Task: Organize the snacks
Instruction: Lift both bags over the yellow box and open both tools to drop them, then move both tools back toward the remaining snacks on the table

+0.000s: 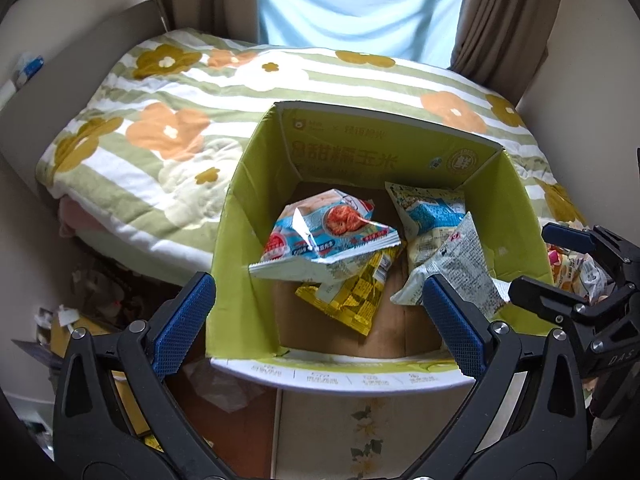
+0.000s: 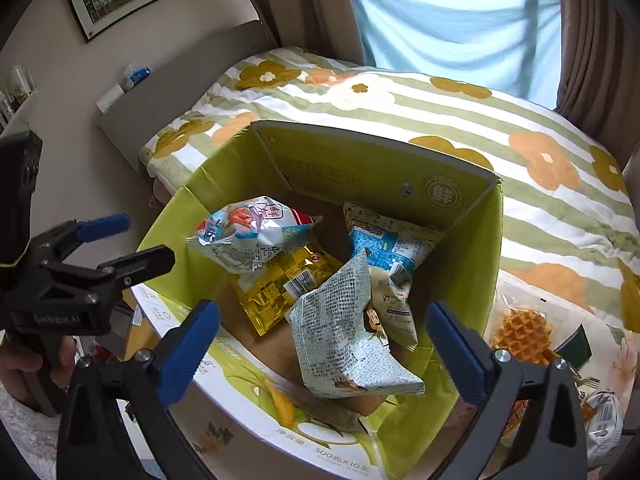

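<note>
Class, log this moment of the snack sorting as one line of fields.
left gripper: open, empty | right gripper: open, empty | box: four snack packets inside | waffle packet: on bed, outside box

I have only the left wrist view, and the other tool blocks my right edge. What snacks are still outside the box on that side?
Observer: A waffle packet lies on the bedspread, just right of the box and outside it.
Operator: Is the right tool carrying anything?
Observer: No. The right tool is open, and the grey-printed packet lies inside the box below it, clear of both pads.
Operator: Anything else out there?
Observer: Yes, a small packet lies beside the waffle one, at the lower right edge of the right wrist view.
</note>
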Motion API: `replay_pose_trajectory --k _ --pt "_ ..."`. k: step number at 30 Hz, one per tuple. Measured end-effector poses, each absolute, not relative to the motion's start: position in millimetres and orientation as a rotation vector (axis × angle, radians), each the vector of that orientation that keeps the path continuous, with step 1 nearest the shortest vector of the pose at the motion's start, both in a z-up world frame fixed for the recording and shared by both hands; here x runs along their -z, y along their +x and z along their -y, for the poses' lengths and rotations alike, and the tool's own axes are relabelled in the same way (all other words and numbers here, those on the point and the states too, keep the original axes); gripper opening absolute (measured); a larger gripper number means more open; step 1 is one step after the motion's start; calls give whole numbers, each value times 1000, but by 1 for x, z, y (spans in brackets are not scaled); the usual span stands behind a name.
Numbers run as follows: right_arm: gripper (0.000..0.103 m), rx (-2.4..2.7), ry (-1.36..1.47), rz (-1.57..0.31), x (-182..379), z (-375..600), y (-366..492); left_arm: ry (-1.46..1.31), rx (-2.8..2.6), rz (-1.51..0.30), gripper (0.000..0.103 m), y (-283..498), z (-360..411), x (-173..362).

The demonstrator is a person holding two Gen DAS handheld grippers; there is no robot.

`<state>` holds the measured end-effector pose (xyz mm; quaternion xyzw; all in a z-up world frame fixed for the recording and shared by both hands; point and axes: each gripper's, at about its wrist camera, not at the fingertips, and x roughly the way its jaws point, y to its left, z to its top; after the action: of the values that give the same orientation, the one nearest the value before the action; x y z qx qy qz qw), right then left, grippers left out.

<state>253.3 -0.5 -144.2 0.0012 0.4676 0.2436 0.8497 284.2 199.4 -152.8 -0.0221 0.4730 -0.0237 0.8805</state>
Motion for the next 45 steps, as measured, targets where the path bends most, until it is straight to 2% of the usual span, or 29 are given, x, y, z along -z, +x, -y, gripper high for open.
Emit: replay_pose_trajectory --k 23,38,45 --pt "102 -417 -39 -900 106 33 205 -70 81 -901 103 241 -171 128" --pt "102 -359 -44 -831 69 157 151 -73 103 -846 103 189 -44 101" --pt "102 -312 -41 -815 68 220 136 -94 122 -852 103 181 26 106"
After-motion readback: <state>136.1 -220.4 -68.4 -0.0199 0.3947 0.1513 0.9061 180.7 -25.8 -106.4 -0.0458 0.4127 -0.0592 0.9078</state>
